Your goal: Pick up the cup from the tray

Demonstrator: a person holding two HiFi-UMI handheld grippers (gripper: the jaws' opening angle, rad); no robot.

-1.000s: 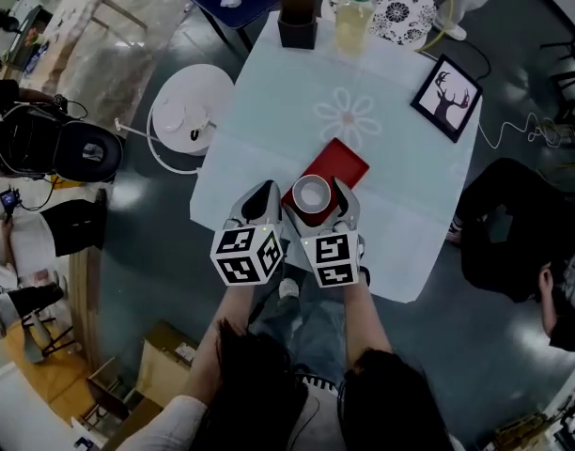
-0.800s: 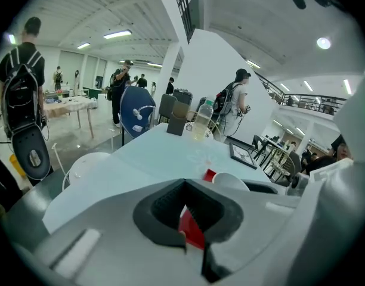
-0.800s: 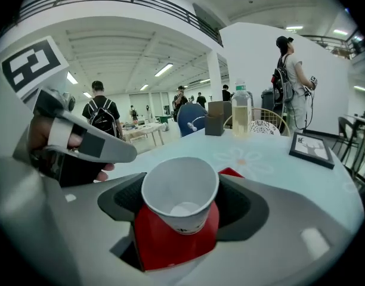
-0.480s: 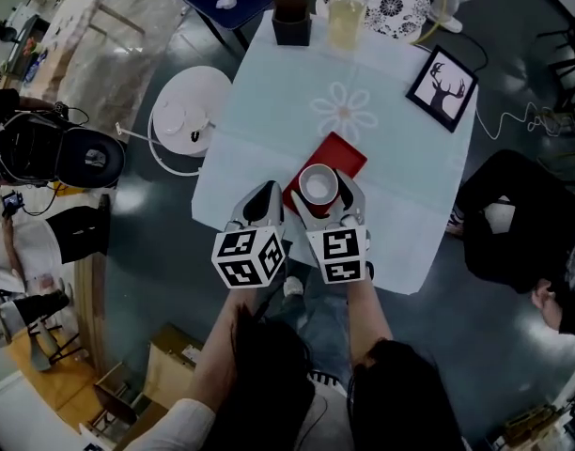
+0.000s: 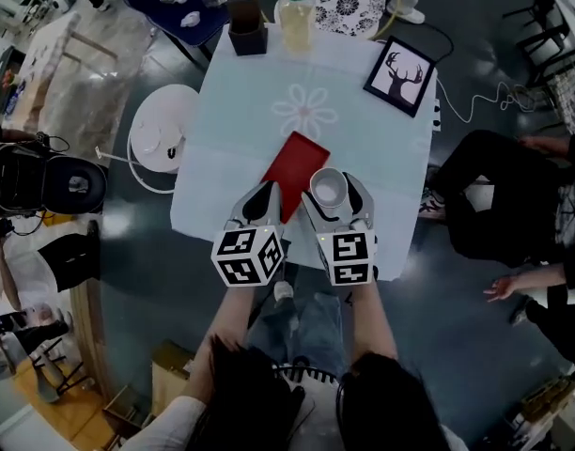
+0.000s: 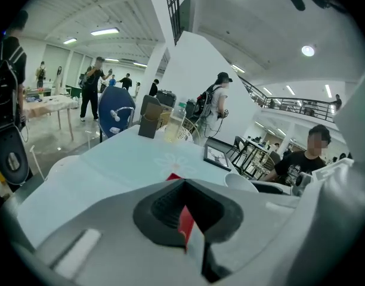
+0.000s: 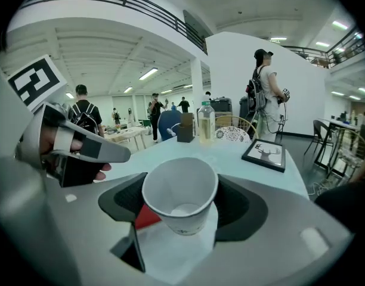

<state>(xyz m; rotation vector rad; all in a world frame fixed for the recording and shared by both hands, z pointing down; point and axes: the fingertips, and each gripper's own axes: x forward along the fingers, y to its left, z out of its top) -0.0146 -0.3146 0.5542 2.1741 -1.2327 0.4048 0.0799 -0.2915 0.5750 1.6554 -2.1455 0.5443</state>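
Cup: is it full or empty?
Empty. The right gripper view looks straight into the cup and shows only its bare white bottom.

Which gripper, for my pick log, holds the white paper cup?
The right gripper: its jaws clasp the white paper cup; the left gripper, shut, holds no cup.

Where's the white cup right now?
In the head view the cup sits between the jaws of the right gripper, which have just been closing on it, right of the red tray near the table's front edge.
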